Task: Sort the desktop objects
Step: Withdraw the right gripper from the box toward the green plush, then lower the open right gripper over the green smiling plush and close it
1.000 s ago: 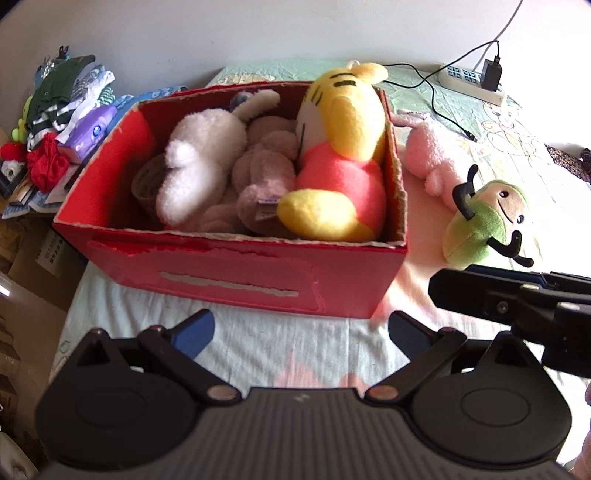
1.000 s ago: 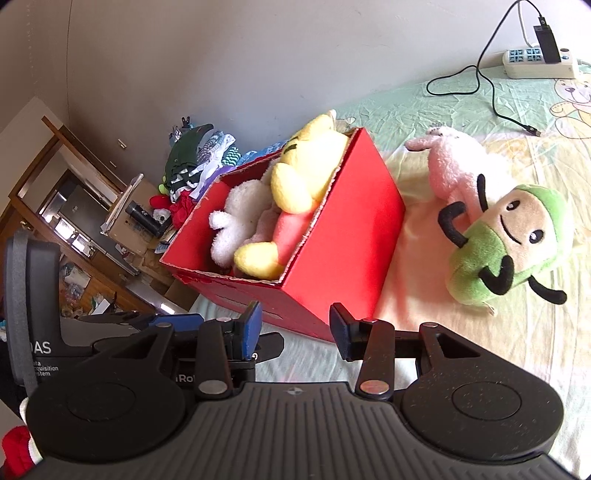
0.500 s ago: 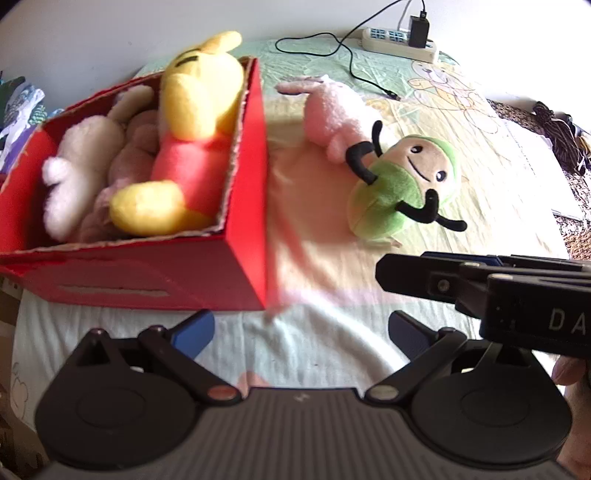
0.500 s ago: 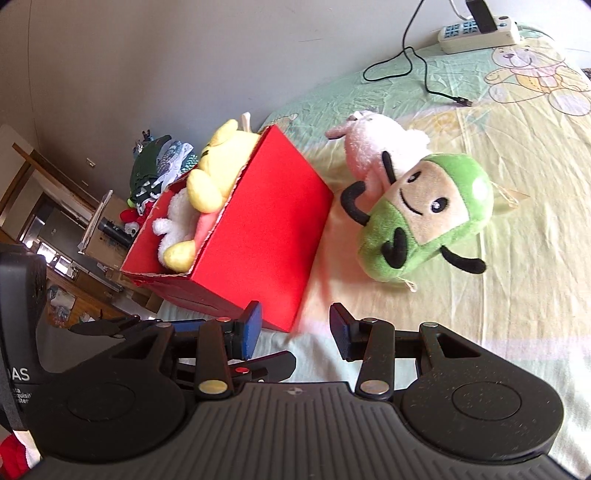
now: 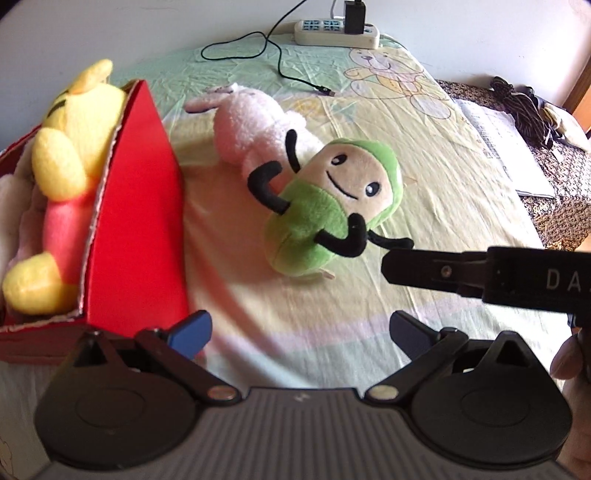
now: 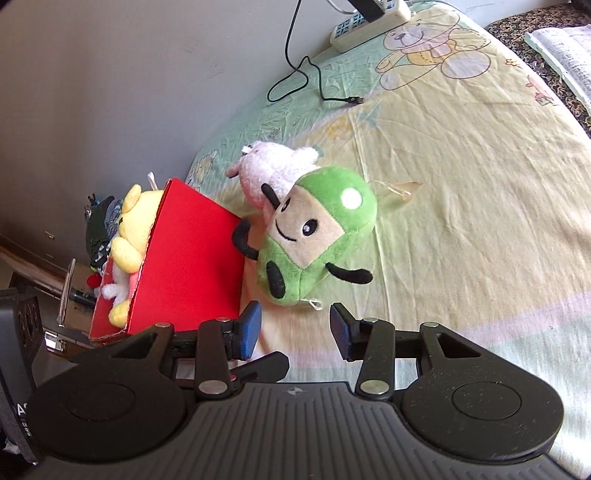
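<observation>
A green and beige plush with black limbs (image 5: 332,206) (image 6: 314,236) lies on the bed sheet, a pink plush (image 5: 251,125) (image 6: 273,170) just behind it. To their left stands a red box (image 5: 136,221) (image 6: 192,266) holding a yellow bear plush (image 5: 70,173) (image 6: 136,229) and pale plush toys. My left gripper (image 5: 299,330) is open and empty, low over the sheet in front of the green plush. My right gripper (image 6: 295,328) is also open and empty, its fingertips just short of the green plush. The right gripper's body (image 5: 480,273) reaches in from the right of the left wrist view.
A white power strip (image 5: 336,31) (image 6: 369,26) with a black cable (image 5: 280,66) lies at the far end of the bed. Papers (image 5: 513,147) and dark cords (image 5: 524,110) sit at the right. Clutter and furniture (image 6: 99,229) stand beyond the box on the left.
Both views have swung right from the red box toward the green plush, which now looms larger and nearer. Both grippers stay open.
</observation>
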`<action>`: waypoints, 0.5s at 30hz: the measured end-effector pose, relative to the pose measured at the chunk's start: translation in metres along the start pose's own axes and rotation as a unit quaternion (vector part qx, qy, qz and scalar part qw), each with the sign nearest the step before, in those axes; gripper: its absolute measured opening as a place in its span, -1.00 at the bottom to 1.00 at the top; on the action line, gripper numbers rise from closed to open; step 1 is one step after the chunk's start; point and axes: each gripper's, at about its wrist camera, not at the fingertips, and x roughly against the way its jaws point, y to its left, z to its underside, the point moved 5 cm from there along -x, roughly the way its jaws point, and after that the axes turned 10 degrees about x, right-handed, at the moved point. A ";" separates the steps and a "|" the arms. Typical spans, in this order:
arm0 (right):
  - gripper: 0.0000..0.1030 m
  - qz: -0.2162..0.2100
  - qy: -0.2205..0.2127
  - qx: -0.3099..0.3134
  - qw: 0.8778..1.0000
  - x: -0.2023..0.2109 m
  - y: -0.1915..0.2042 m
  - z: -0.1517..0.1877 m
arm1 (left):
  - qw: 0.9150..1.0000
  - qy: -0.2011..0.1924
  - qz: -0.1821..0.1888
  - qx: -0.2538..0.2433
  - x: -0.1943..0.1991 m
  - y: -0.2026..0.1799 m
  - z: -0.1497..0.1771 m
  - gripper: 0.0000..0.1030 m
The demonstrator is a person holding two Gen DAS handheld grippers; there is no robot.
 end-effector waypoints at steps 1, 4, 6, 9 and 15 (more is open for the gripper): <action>-0.12 0.003 -0.004 -0.005 1.000 0.001 -0.002 -0.001 | 1.000 0.004 0.005 -0.003 -0.001 -0.002 0.000 0.97; -0.12 0.005 -0.011 -0.025 1.000 0.003 -0.009 -0.003 | 0.999 0.018 0.019 -0.028 -0.006 -0.011 0.001 0.96; -0.12 0.005 -0.012 -0.033 0.999 0.004 -0.011 -0.004 | 0.999 0.009 0.018 -0.037 -0.006 -0.018 0.001 0.97; -0.12 0.009 -0.015 -0.038 0.999 0.005 -0.014 -0.004 | 0.999 0.011 0.022 -0.045 -0.009 -0.024 -0.002 0.97; -0.11 0.002 -0.020 -0.066 0.998 0.004 -0.023 -0.008 | 0.998 -0.003 0.012 -0.056 -0.016 -0.027 -0.014 0.97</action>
